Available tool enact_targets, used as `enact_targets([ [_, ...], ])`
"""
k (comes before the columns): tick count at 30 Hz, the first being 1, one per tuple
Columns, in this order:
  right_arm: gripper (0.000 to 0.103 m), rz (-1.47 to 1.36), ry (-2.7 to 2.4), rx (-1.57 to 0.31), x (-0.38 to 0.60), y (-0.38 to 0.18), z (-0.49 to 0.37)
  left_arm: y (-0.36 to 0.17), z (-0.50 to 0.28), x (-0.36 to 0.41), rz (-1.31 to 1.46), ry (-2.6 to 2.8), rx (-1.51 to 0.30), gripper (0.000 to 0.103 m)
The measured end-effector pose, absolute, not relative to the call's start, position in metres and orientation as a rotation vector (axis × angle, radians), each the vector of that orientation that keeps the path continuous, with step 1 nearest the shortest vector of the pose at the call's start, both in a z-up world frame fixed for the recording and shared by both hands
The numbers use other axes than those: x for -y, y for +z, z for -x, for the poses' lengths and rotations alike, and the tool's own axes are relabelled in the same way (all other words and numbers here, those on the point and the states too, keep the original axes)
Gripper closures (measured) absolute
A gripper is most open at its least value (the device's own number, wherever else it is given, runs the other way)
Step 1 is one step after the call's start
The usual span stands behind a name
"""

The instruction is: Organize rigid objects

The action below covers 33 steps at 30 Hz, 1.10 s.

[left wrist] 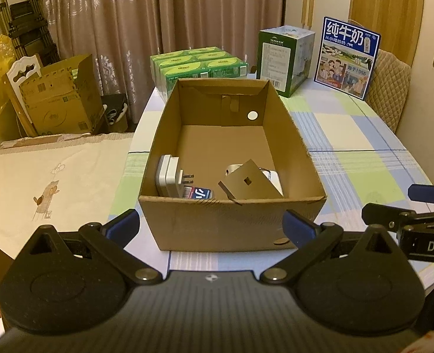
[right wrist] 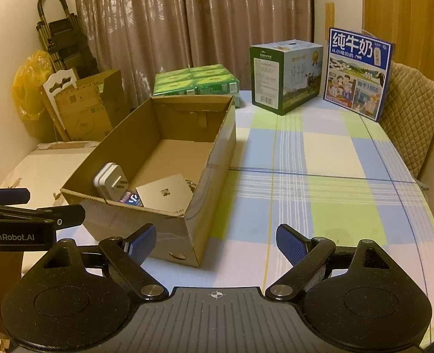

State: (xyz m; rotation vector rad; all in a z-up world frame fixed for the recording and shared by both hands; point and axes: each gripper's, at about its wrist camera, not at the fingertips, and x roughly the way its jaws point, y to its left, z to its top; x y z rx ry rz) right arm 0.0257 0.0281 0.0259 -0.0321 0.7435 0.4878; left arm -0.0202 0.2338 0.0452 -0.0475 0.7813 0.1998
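Observation:
An open cardboard box (left wrist: 299, 144) (right wrist: 217, 147) stands on the checked tablecloth. Inside it, near the front wall, lie a white plug adapter (left wrist: 170, 176) (right wrist: 109, 181), a flat grey square plate (left wrist: 246, 182) (right wrist: 164, 192), a small blue and red pack (left wrist: 199, 193) (right wrist: 133, 199) and a white item (left wrist: 273, 178) partly hidden under the plate. My left gripper (left wrist: 211, 226) is open and empty, just in front of the box. My right gripper (right wrist: 215, 242) is open and empty, at the box's front right corner.
At the table's back stand green tissue packs (left wrist: 199, 64) (right wrist: 196, 81), a green milk carton box (left wrist: 286, 58) (right wrist: 284, 73) and a blue milk box (left wrist: 347, 57) (right wrist: 358, 73). A padded chair (right wrist: 414, 126) is at the right. A second cardboard box (left wrist: 58, 97) stands off the table to the left.

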Motion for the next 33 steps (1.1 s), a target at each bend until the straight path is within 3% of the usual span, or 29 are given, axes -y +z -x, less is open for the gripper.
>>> enact_targets([
  [33,0.017,0.033,0.457,-0.787,-0.0297,0.0225,-0.0276,0.0425,0.0181,-0.2336,0.037,0.204,-0.797,0.001],
])
